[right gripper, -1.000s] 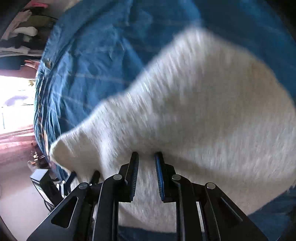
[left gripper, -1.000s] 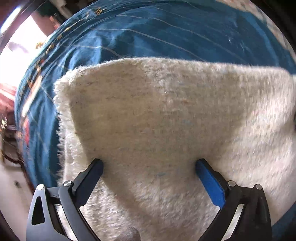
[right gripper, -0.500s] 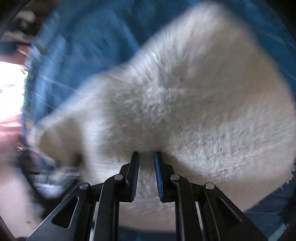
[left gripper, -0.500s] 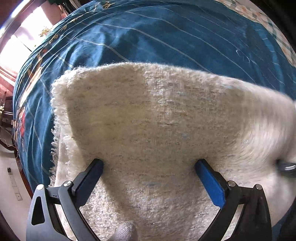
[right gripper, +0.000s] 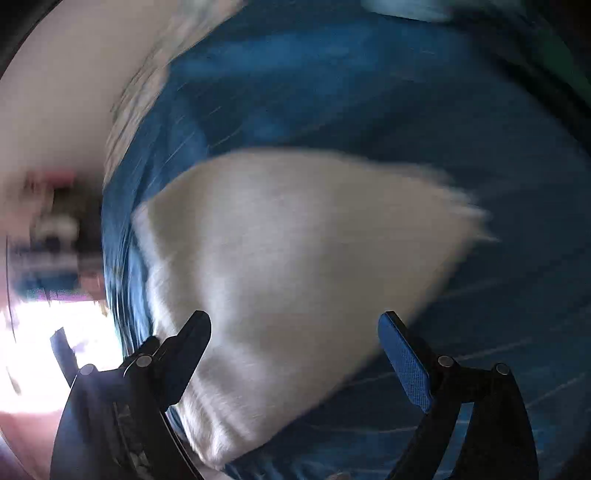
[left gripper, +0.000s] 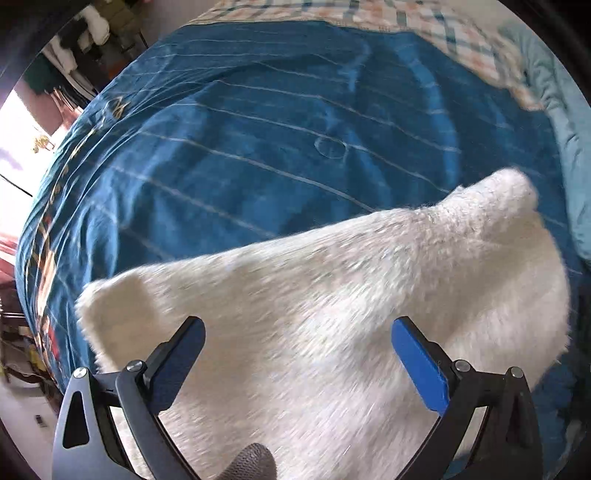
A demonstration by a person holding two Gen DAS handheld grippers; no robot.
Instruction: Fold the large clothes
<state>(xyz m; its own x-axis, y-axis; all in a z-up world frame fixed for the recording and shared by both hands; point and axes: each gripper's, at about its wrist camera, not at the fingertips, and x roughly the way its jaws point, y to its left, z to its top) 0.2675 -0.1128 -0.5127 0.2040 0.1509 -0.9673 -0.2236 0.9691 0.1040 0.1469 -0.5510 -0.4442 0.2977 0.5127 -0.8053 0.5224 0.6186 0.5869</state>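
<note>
A fluffy cream-white garment (left gripper: 332,314) lies folded on a blue bedspread (left gripper: 258,129). In the left wrist view my left gripper (left gripper: 297,338) is open, its jaws spread wide above the garment's near part and holding nothing. The garment also shows in the right wrist view (right gripper: 288,251), blurred by motion. My right gripper (right gripper: 293,336) is open with its jaws wide apart, just above the garment's near edge and holding nothing.
The blue bedspread (right gripper: 369,92) with thin pale stripes covers the bed. A checked cloth (left gripper: 424,22) and a light teal cloth (left gripper: 565,140) lie at the far right. The bed's left edge (left gripper: 37,277) drops to the floor, with cluttered furniture beyond it.
My right gripper was shut on the garment and has now opened and let it go. Both cameras have pulled back and swung, so the garment sits lower in view.
</note>
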